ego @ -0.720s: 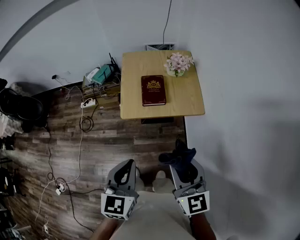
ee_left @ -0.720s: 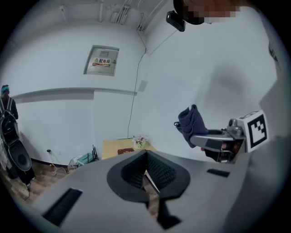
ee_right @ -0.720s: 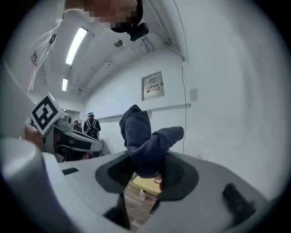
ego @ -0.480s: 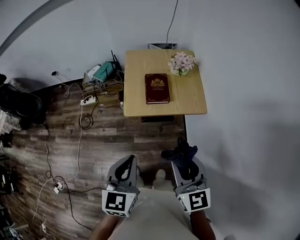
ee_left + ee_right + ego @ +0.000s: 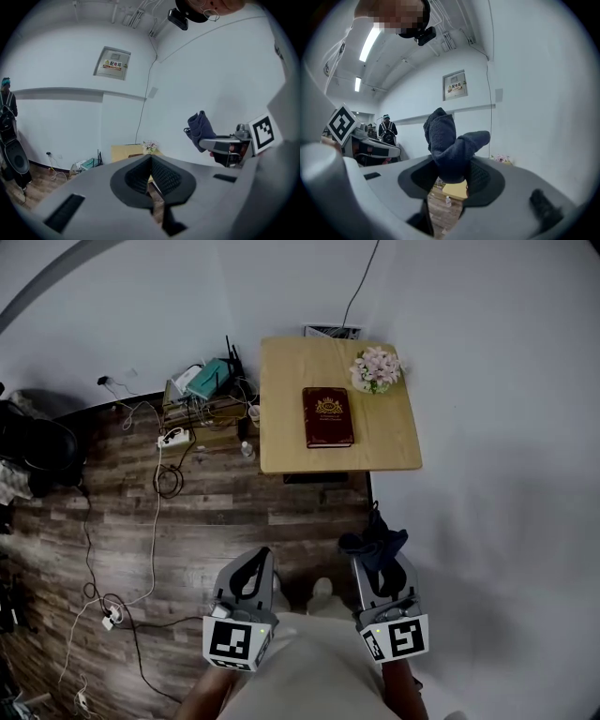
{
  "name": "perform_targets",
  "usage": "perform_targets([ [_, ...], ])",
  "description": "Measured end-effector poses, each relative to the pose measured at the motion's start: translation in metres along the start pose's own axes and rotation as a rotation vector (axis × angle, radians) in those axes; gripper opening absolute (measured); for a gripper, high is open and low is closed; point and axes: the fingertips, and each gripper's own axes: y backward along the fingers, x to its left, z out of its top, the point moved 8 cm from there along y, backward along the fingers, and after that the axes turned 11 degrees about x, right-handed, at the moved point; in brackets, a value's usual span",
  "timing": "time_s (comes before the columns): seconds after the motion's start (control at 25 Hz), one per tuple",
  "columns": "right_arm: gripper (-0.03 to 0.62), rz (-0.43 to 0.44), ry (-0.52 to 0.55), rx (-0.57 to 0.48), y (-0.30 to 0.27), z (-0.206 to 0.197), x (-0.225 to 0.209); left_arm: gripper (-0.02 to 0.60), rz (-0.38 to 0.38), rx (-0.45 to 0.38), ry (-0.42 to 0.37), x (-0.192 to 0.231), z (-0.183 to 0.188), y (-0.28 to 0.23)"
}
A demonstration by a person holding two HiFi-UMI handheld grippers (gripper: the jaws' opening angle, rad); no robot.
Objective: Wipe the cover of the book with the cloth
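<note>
A dark red book (image 5: 328, 416) with a gold crest lies flat in the middle of a small wooden table (image 5: 281, 427) against the white wall. Both grippers are held well short of the table, over the wood floor. My right gripper (image 5: 377, 561) is shut on a dark blue cloth (image 5: 374, 546), which bunches up out of the jaws (image 5: 449, 145). My left gripper (image 5: 251, 576) is shut with nothing in it; its pads (image 5: 161, 176) meet. The cloth (image 5: 199, 130) and the right gripper show at the right of the left gripper view.
A pot of pink flowers (image 5: 376, 369) stands at the table's far right corner. Left of the table lies a clutter of boxes (image 5: 208, 381), a power strip (image 5: 174, 437) and cables (image 5: 155, 521) running across the floor. A small bottle (image 5: 247, 450) sits by the table's front left corner.
The head view has shifted, so the table and book sit further right in the picture. Both grippers keep their hold and stay low in front of the person.
</note>
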Motion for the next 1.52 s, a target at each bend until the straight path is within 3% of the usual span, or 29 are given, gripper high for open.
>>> perform_targets([
  [0.52, 0.161, -0.065, -0.023, 0.032, -0.051, 0.005, 0.055, 0.006, -0.06, 0.02, 0.056, 0.089, -0.017, 0.006],
  [0.72, 0.161, -0.064, -0.029, 0.045, -0.078, 0.014, 0.052, 0.006, -0.059, 0.031, 0.057, 0.109, -0.006, -0.013],
  [1.0, 0.161, -0.01, -0.039, 0.059, -0.142, 0.026, -0.001, 0.006, -0.039, 0.054, 0.054, 0.12, 0.033, -0.082],
  [1.28, 0.161, 0.022, 0.015, 0.075, -0.219, 0.049, -0.098, 0.006, -0.003, 0.074, 0.031, 0.116, 0.1, -0.178],
  [1.52, 0.161, 0.109, -0.006, 0.096, -0.278, 0.06, -0.165, 0.006, 0.043, 0.108, 0.028, 0.109, 0.14, -0.251],
])
